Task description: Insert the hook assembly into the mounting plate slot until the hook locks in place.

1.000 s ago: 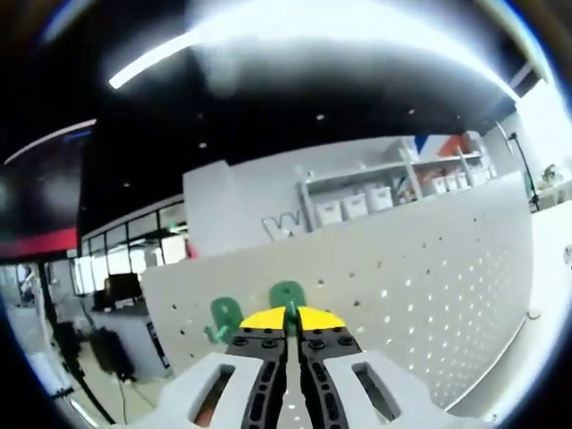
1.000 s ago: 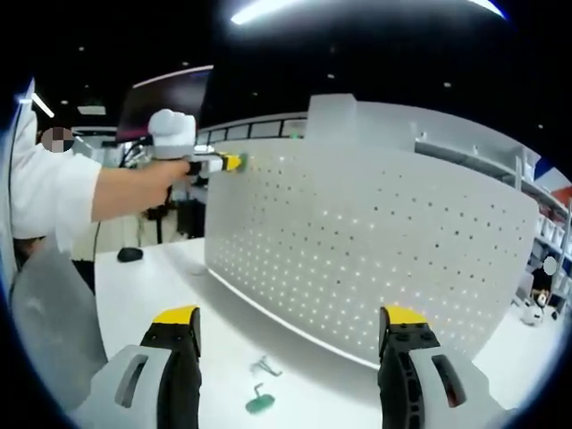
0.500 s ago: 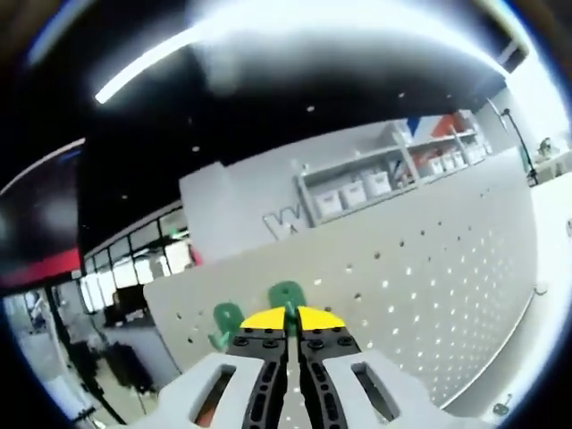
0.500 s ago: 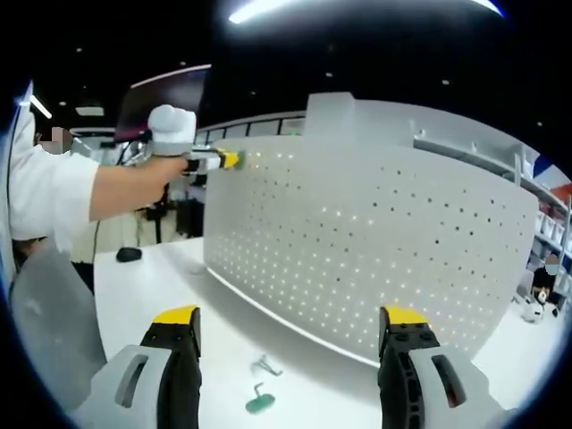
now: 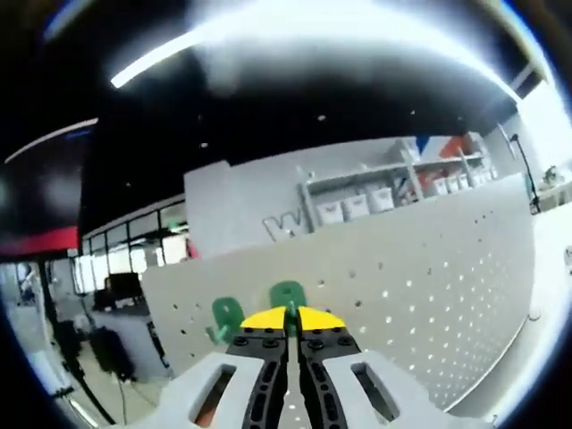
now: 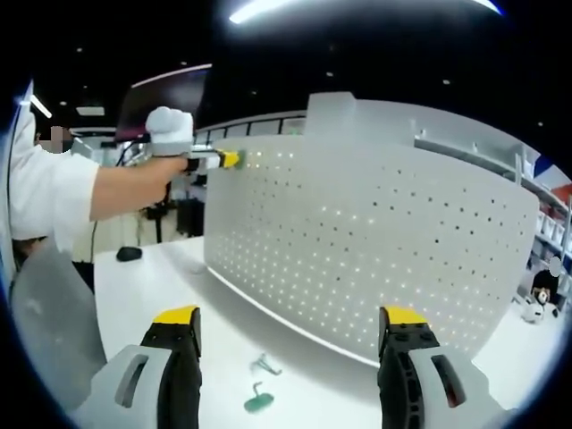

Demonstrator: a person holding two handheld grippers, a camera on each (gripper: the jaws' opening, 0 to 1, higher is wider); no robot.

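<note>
Now | left gripper pinches green hook against pegboard | right gripper spread | hook seems light, stiff; grip its flat tab.

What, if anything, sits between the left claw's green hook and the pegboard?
Nothing visible: the left claw, shut on the green hook, is already at the pegboard near its top edge.

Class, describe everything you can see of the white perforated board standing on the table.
The perforated board is a white, smooth-looking panel with a regular grid of small holes. It stands upright on the white table. One green hook already sits near its upper edge; the left gripper, jaws shut, holds a second green hook against it. Two loose hooks lie on the table in front.
</note>
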